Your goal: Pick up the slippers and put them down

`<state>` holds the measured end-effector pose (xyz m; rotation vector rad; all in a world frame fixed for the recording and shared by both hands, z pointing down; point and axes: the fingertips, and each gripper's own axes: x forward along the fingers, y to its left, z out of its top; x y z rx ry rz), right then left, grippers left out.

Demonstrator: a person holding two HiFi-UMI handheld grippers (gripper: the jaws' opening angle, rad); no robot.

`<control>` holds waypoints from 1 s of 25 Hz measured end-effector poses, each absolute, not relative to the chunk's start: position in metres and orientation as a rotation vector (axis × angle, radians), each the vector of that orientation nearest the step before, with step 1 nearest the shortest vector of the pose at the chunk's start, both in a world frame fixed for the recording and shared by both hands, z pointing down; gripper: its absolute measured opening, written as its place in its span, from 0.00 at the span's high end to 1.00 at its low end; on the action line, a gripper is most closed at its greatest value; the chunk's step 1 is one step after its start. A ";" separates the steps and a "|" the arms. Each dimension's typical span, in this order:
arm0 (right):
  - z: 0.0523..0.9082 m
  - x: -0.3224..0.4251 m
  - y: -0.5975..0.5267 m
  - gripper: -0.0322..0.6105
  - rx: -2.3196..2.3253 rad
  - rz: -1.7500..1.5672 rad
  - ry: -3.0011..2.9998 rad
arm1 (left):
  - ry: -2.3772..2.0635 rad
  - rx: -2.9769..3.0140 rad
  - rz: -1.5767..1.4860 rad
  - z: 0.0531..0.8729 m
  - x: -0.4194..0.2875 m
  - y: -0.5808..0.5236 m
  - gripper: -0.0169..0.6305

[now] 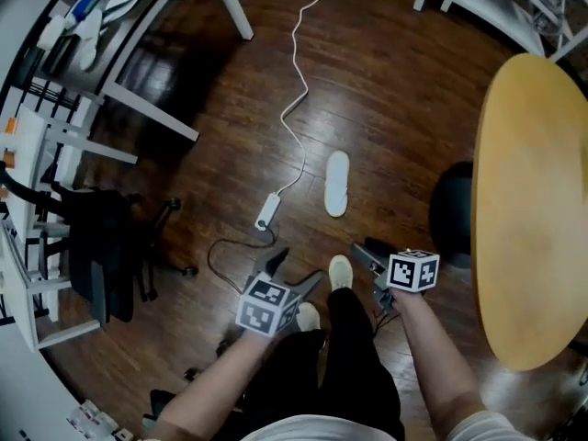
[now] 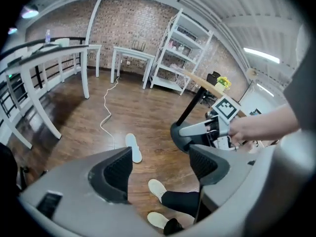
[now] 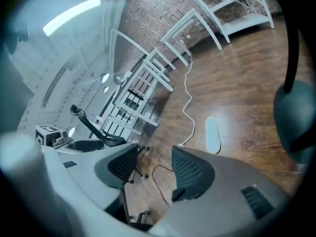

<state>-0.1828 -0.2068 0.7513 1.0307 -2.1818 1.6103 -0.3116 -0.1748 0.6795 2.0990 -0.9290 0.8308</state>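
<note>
The left hand-held gripper (image 2: 160,167) is held high in front of the person's body. Its jaws are spread and there is only air between them. The right hand-held gripper (image 3: 148,168) is the same: jaws wide apart, nothing pinched. In the head view both are near the person's waist, far above the wooden floor (image 1: 395,108).

One white slipper (image 1: 337,184) lies flat on this floor, a little ahead of the person's feet. It is just beside a white cable (image 1: 296,90) and near the plug block (image 1: 267,211) at the cable's end, but it touches neither.

With both tools empty and the slipper on the floor, I judge that this is a moment between handlings. I cannot decide whether the pick-up is yet to begin or the putting down is finished. If a pick-up comes next, the person has to bend deep and bring one gripper down to the slipper. The jaws should close over its thin edge or one end, away from the cable.

I see no second slipper anywhere. The person's pale shoes (image 1: 341,272) are partly covered by the legs. The round yellow table (image 1: 533,200) hides the floor at the right.
</note>
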 end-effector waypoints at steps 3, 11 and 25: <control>0.618 -0.175 -0.152 0.58 1.049 1.520 -2.226 | -0.906 2.145 0.828 0.581 -0.313 -0.127 0.41; 0.384 -0.083 -0.029 0.58 1.338 1.299 -2.259 | -0.779 2.322 0.739 0.391 -0.260 -0.042 0.41; 0.341 0.212 0.196 0.58 1.744 1.146 -2.178 | -0.652 2.518 0.714 0.337 -0.009 0.106 0.41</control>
